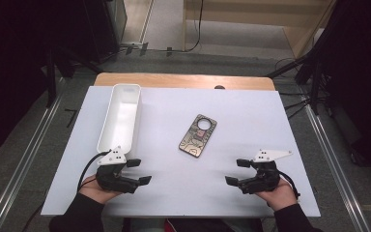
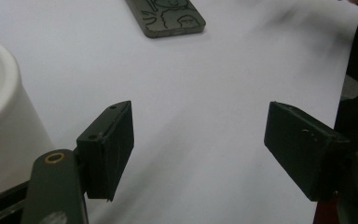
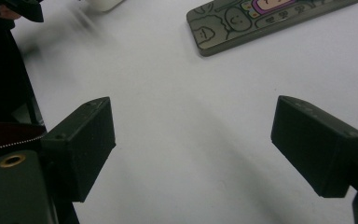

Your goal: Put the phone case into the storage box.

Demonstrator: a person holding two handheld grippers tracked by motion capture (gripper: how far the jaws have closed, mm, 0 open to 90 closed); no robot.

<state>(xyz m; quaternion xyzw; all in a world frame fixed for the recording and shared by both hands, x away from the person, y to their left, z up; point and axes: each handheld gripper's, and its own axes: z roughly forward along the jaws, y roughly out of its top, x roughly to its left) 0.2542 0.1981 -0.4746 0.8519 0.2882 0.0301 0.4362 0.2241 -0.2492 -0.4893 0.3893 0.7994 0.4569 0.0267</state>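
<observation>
A grey phone case (image 1: 198,136) with cartoon drawings and a round camera hole lies flat in the middle of the white sheet (image 1: 174,193). Its lower corner (image 2: 168,18) appears at the top of the left gripper view, and one end (image 3: 261,21) at the top of the right gripper view. My left gripper (image 1: 138,171) rests near the front left of the sheet, open, with nothing between its jaws (image 2: 198,149). At the front right my right gripper (image 1: 237,171) is open and empty too (image 3: 193,149). Both point inward toward the case.
A long white tray (image 1: 107,126), empty, stands along the left side of the sheet just beyond my left gripper; its rounded wall (image 2: 4,107) is at the left of the left gripper view. The wooden table edge (image 1: 183,80) runs along the back.
</observation>
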